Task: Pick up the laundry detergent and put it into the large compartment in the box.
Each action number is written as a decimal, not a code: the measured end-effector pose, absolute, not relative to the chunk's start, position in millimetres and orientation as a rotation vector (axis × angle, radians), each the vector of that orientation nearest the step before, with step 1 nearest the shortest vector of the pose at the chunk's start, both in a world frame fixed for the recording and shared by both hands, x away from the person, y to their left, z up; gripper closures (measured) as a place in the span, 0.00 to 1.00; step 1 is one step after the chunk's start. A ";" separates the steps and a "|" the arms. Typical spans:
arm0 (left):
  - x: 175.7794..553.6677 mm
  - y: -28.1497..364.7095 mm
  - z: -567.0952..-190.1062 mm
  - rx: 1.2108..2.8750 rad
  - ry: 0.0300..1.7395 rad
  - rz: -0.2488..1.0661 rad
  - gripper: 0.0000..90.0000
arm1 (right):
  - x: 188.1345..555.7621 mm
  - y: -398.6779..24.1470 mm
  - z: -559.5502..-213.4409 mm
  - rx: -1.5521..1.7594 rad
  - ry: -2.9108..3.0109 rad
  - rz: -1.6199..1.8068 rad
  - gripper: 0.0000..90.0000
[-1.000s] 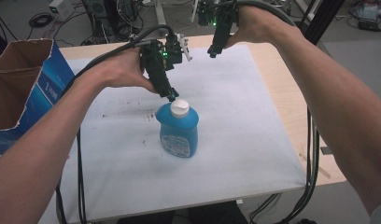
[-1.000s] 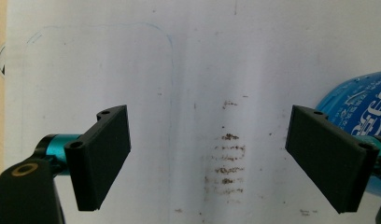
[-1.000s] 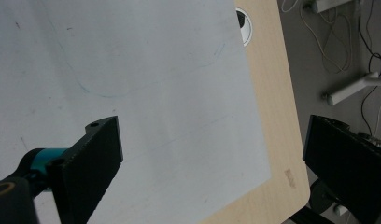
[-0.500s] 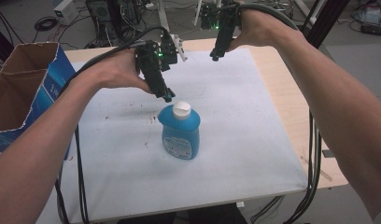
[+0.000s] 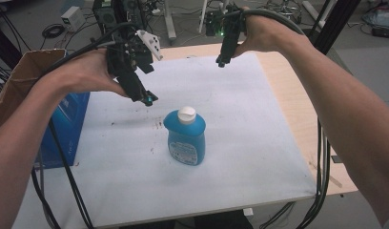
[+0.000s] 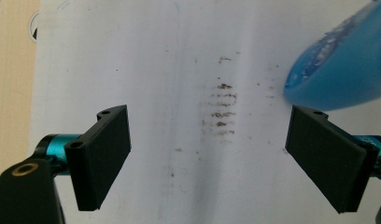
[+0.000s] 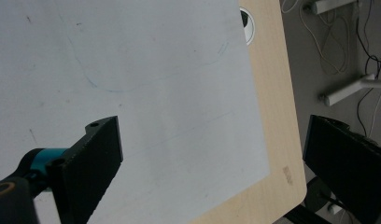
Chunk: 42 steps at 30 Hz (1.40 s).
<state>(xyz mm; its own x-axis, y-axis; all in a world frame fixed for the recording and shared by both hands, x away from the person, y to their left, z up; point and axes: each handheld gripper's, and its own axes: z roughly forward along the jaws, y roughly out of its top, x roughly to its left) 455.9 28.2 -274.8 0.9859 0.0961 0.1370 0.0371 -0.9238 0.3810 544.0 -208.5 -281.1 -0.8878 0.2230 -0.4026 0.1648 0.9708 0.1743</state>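
The blue bottle point(image 5: 185, 137) with its white cap point(image 5: 187, 114) stands upright near the middle of the white sheet point(image 5: 259, 143) that covers the desk point(image 5: 297, 102), and nothing touches it. The left hand-held gripper point(image 5: 146, 99) has drawn up and away to the far left of the bottle since a second ago, when its tips hung right at the cap; now it hovers clear, jaws spread wide with bare sheet between them in the left gripper view (only the blue shoulder of the bottle point(image 6: 340, 70) shows, beyond the right jaw). The right hand-held gripper point(image 5: 221, 62) hangs over the far edge of the sheet, well apart from the bottle, and it too is released, its jaws parted over the sheet and the desk corner point(image 7: 277, 154). A cardboard box point(image 5: 35, 102) sits at the left edge of the desk. I judge that the bottle has just been set down and let go, so this placing step looks finished and both hands are pulling back.
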 end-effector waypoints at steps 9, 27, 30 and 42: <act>441.2 33.9 -268.4 2.701 -0.006 0.128 0.16 | 541.3 -206.9 -281.5 0.275 2.690 0.173 0.04; 412.0 19.0 -272.0 2.670 -0.228 -0.011 0.16 | 539.0 -203.1 -284.2 0.263 2.694 0.154 0.04; 409.9 12.0 -275.1 2.656 -0.263 -0.034 0.16 | 538.1 -203.6 -282.2 0.264 2.693 0.167 0.04; 400.5 -17.5 -295.9 2.646 -0.360 -0.104 0.16 | 535.7 -204.9 -279.9 0.268 2.692 0.174 0.04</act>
<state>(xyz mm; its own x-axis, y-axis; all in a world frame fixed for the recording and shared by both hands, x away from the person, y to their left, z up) 400.5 -17.5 -295.9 0.9628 -0.2700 -0.0122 -0.2347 -0.8578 0.4572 535.7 -204.9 -279.9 -0.8900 0.2141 -0.4026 0.1606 0.9735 0.1627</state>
